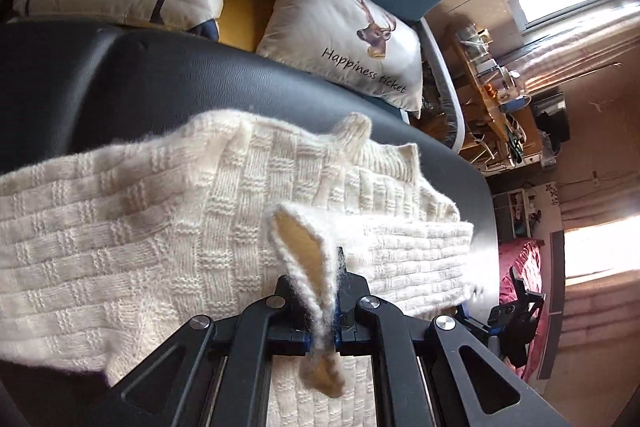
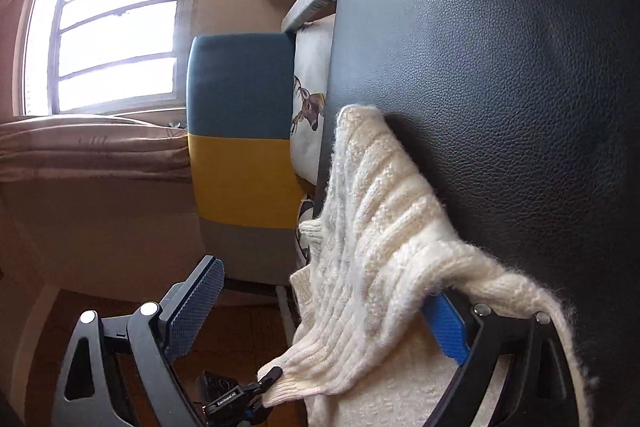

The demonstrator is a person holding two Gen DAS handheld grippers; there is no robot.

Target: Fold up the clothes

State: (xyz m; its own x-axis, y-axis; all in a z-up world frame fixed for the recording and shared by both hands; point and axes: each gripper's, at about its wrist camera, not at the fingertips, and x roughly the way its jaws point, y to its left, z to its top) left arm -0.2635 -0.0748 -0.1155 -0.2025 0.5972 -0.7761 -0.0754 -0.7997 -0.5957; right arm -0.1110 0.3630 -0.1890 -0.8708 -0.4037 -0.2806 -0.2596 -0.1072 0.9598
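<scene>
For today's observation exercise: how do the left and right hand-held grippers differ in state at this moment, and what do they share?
The left hand-held gripper is shut on a fold of the cream knitted sweater; the right hand-held gripper is open, jaws wide apart. The left pinches the fabric; over the right, the sweater merely drapes across one finger. Both are black with blue pads and work on the same sweater on the black leather surface.

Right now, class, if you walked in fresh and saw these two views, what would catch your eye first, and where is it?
First, the cream knitted sweater spread across the black leather surface, with the left gripper shut on a fold of its edge. Next, the deer-print cushion behind it, against the blue and yellow sofa back. In the right wrist view, the right gripper stands with jaws wide apart around the hanging knit.
</scene>
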